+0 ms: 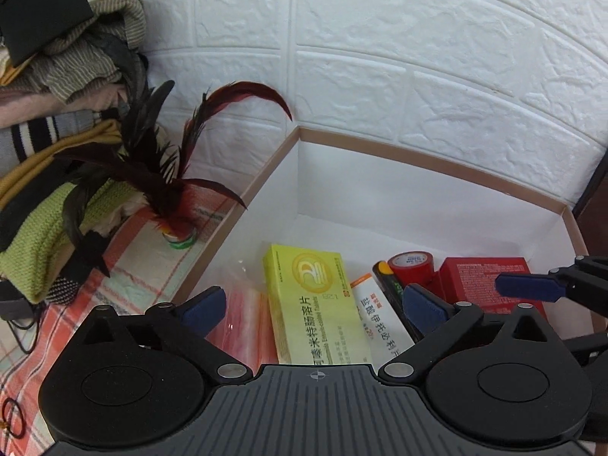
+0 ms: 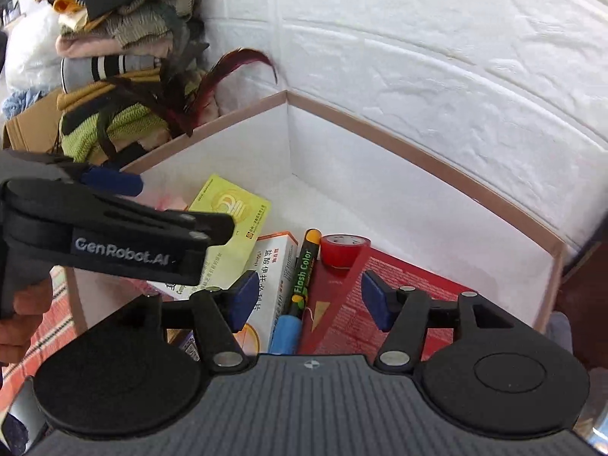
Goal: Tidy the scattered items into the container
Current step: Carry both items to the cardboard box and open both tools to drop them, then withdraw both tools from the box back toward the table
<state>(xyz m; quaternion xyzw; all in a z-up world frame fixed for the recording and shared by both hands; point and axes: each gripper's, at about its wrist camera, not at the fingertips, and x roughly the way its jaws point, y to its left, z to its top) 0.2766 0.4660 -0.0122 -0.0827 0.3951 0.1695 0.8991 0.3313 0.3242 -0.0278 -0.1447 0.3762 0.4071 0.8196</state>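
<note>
The white container with a tan rim holds a yellow-green medicine box, a white and orange medicine box, a black marker, a red tape roll, a red box and a reddish plastic bag. My left gripper hangs open above the yellow-green box, gripping nothing. My right gripper is open over the marker and tape, also empty. A feather shuttlecock stands outside the container, to its left.
Folded clothes are piled at the left against a white brick-pattern wall. A plaid cloth covers the surface beside the container. A hand holds the left gripper's handle. A black hair tie lies at the near left.
</note>
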